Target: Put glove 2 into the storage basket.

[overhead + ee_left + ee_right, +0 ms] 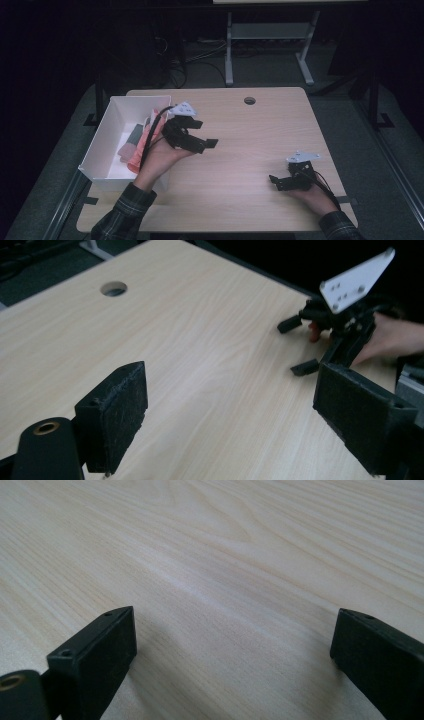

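Broadly, the wooden worktop (240, 150) carries everything — a pale, grained surface with a round cable hole (249, 100) close to its far edge. No writing, brand or label can be read on anything.

At the worktop's left edge sits a white box (102, 132), open at the top, reaching from near the far left corner down towards the near edge. Inside it lie folded cloths (134, 145) in pink, orange and grey tones; their exact kind cannot be told.

Next, the left gripper (197, 132) is held just above the worktop beside the box's right wall, pointing towards the middle of the worktop. Its jaws stand wide apart with nothing between them — in the left gripper view bare wood shows in the gap.

Over near the right edge, towards the near right corner, the right gripper (274, 181) lies low on the worktop in the person's hand. Its jaws are likewise spread wide and hold nothing. Both grippers are well apart from each other.
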Available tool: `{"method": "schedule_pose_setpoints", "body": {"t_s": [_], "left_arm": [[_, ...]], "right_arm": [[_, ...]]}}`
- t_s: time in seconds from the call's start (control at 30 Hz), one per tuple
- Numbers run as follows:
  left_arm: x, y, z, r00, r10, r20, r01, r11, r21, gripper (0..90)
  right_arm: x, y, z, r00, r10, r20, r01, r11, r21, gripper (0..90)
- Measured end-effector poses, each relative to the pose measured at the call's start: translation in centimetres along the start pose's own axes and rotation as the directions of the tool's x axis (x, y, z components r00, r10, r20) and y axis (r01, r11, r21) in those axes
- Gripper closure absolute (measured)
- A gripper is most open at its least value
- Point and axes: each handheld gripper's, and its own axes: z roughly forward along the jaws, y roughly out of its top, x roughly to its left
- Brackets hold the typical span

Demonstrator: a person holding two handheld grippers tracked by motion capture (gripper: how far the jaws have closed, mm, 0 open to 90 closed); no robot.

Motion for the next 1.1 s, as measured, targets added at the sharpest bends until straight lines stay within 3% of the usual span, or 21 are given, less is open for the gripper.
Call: {"method": "schedule_pose_setpoints", "body": {"t_s": [0.23,0.27,0.3,0.37,0.5,0.6,0.8,1.1], "left_arm": [[-1.3,-2.4,3.4,0.9986,0.052,-0.006,-0.051,0.9975,0.048,13.5],[-1.6,-3.6,4.7,0.9975,0.069,-0.016,-0.067,0.9943,0.082,13.6],[-1.6,-3.6,4.7,0.9975,0.069,-0.016,-0.067,0.9943,0.082,13.6],[-1.8,-5.2,6.3,0.9968,0.08,-0.007,-0.078,0.9878,0.134,13.5],[-1.7,-6.8,7.6,0.9951,0.097,-0.02,-0.093,0.9833,0.156,13.6],[-1.4,-8.9,9.3,0.9956,0.091,-0.02,-0.086,0.9785,0.187,13.7],[-1.1,-10.3,10.1,0.9949,0.098,-0.026,-0.09,0.9721,0.217,13.7],[-0.9,-10.8,10.3,0.9953,0.092,-0.03,-0.083,0.9711,0.224,13.6]], "right_arm": [[0.0,0.0,0.0,1.0,0.0,0.0,0.0,1.0,0.0,4.0],[0.0,0.0,0.0,1.0,0.001,0.0,-0.001,1.0,0.001,4.0],[0.0,0.0,0.0,1.0,0.0,0.0,0.0,1.0,0.0,4.0],[0.0,0.0,0.0,1.0,0.0,0.0,0.0,1.0,0.0,4.0],[0.0,0.0,0.0,1.0,-0.005,0.002,0.005,1.0,-0.002,3.9],[0.0,0.0,0.0,1.0,-0.006,0.001,0.006,1.0,-0.002,3.8],[0.0,0.0,0.0,1.0,-0.006,-0.003,0.006,1.0,-0.003,3.5],[0.0,0.0,0.1,1.0,-0.006,-0.003,0.006,1.0,-0.002,3.4]]}}
